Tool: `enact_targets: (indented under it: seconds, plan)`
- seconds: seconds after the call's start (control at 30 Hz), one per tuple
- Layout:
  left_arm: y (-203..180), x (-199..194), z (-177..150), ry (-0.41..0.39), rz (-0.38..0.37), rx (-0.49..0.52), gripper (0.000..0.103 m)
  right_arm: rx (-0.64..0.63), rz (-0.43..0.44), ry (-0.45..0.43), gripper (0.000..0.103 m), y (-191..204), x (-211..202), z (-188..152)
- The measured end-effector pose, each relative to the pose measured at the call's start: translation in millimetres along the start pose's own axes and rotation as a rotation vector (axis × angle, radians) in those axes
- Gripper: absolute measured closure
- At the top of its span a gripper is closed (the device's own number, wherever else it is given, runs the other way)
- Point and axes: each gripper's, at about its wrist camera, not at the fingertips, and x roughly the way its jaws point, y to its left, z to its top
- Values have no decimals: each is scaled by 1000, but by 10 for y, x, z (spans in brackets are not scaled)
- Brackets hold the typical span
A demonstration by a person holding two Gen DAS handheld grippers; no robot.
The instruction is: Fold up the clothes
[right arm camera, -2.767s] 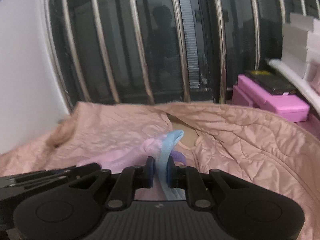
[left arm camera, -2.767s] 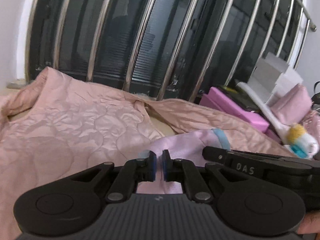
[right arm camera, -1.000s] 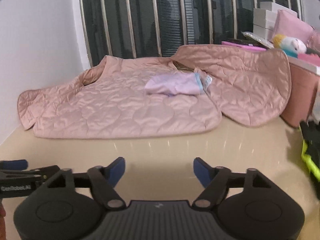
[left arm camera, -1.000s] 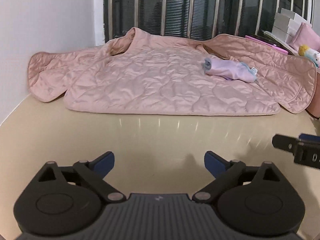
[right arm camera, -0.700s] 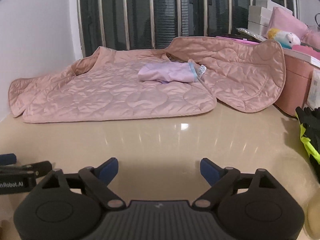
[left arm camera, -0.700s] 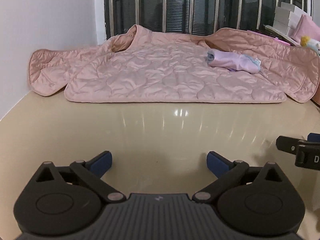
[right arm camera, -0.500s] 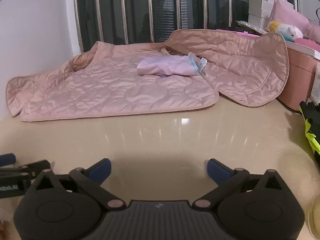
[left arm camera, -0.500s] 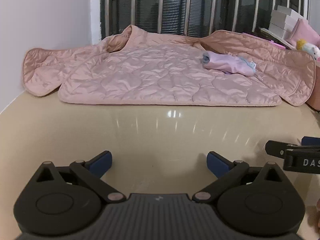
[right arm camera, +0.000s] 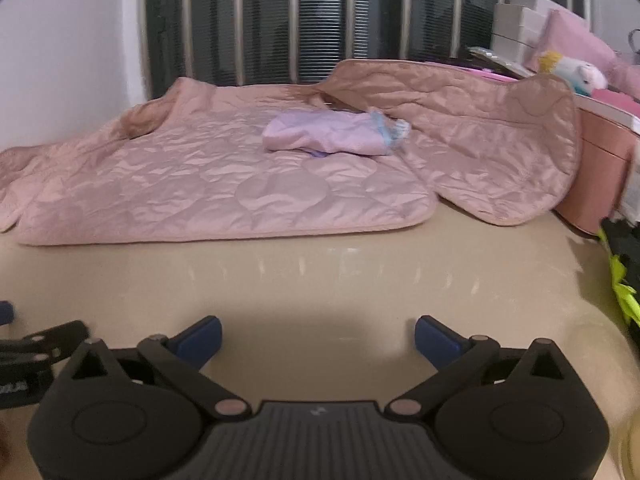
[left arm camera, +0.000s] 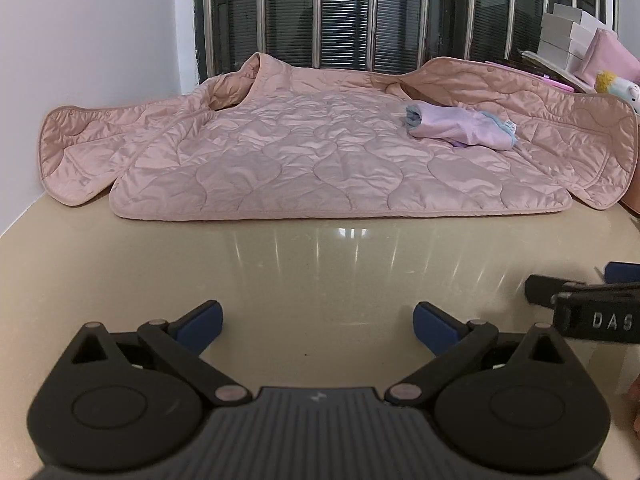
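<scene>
Both the left claw (left arm camera: 316, 322) and the right claw (right arm camera: 316, 338) are spread wide and empty above the beige bench (left arm camera: 320, 264). The folded lilac garment (left arm camera: 460, 130) lies well ahead of them on a pink quilt (left arm camera: 280, 168). The right view is slightly blurred, and each frame's edge cuts off the other claw.

Beige glossy tabletop (left arm camera: 320, 256) fills lower half of both views, w/ light reflections at centre. White wall (left arm camera: 88, 32) at upper left. Dark window w/ vertical metal bars (left arm camera: 360, 12) across top centre. Upper right, left-wrist view: stacked white boxes (left arm camera: 568, 36), pink cushion (left arm camera: 612, 60), plush toy (left arm camera: 618, 88). Right-wrist view, right edge: pink container (right arm camera: 604, 172); below it, black/neon-yellow gloves (right arm camera: 624, 280), partly cut off.
</scene>
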Motion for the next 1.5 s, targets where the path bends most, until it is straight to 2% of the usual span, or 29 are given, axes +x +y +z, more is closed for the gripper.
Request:
enact_targets:
  seconds: [0.13, 0.5, 1.5]
  plan:
    - [-3, 9, 14, 3, -3, -1, 0, -45, 57, 1, 0, 70, 0, 1]
    - [-42, 110, 98, 14, 5, -9, 1, 19, -20, -1, 0, 42, -43, -23]
    - [-79, 106, 88, 14, 12, -10, 1, 10, -4, 2, 0, 44, -1, 10]
